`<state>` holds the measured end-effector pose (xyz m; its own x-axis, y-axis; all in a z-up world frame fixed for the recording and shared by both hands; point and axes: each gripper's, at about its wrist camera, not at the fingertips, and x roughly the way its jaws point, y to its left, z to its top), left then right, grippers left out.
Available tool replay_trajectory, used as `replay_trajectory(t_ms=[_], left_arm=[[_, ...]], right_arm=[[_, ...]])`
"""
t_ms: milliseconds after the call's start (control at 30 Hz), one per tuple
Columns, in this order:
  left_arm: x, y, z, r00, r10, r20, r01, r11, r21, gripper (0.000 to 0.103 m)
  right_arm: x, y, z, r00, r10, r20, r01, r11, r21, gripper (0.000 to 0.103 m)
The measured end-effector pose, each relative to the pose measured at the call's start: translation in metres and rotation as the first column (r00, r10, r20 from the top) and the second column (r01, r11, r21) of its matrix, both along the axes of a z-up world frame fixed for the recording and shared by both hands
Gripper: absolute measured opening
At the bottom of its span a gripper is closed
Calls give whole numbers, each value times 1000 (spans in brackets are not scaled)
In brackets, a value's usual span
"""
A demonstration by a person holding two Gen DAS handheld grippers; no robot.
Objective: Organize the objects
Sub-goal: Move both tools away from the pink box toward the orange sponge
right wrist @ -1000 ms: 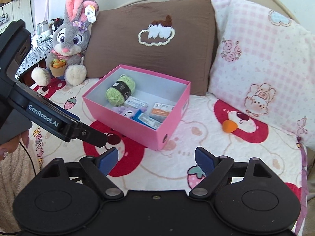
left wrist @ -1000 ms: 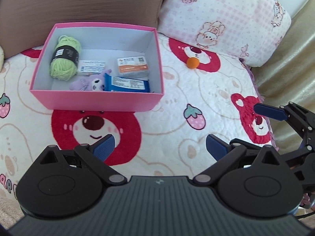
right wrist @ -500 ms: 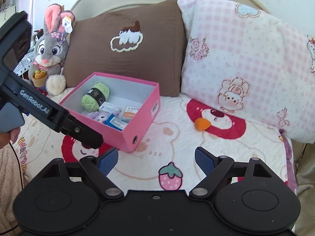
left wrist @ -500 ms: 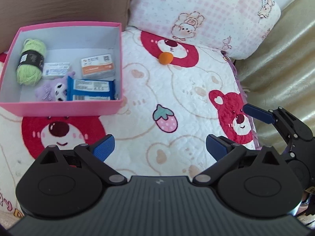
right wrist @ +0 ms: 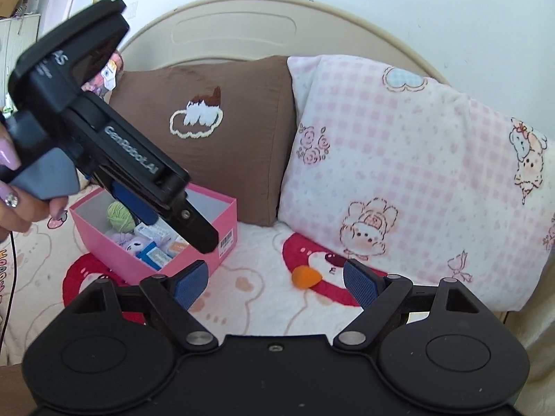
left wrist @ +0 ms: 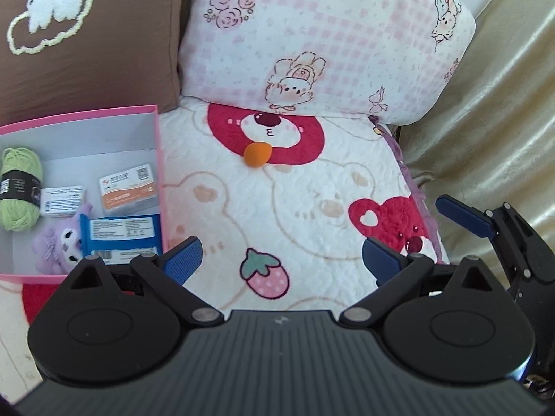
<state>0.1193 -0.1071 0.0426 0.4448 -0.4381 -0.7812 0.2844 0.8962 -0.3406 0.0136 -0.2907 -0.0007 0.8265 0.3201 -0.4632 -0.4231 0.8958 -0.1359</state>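
A small orange teardrop-shaped thing (left wrist: 257,154) (right wrist: 305,276) lies on the bear-print quilt (left wrist: 312,208), in front of the pink checked pillow. The pink box (left wrist: 160,173) (right wrist: 194,263) stands to its left and holds green yarn (left wrist: 19,187), a purple plush (left wrist: 57,248), a blue packet (left wrist: 121,230) and two small card boxes. My left gripper (left wrist: 282,260) hovers open over the quilt, nothing between its fingers. My right gripper (right wrist: 275,280) is open too, with the orange thing just beyond its fingertips. In the right wrist view the left gripper (right wrist: 180,223) hangs over the box.
A brown pillow (right wrist: 225,138) and a pink checked pillow (right wrist: 416,173) lean on the headboard (right wrist: 242,24). Beige fabric (left wrist: 503,121) runs along the bed's right edge. A hand (right wrist: 14,187) grips the left gripper's handle. A plush rabbit is almost hidden behind it.
Both views have swung right: the pink box slid to the left edge, the orange thing came toward the middle. The left gripper now covers the plush rabbit. Both grippers stayed open.
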Motion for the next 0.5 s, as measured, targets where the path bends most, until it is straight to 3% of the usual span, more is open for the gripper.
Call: replay_trajectory(t_ms=[200, 400, 500], left_arm=[[26, -16, -12, 1000, 9, 3, -9, 1000, -20, 97], [54, -30, -26, 1000, 1, -14, -1, 1000, -16, 97], [68, -35, -35, 999, 34, 30, -33, 999, -23, 97]], right_arm=[[28, -12, -12, 1000, -20, -19, 20, 1000, 10, 88], [66, -21, -26, 987, -131, -92, 132, 991, -1, 89], [82, -24, -38, 978, -166, -126, 167, 986, -4, 89]])
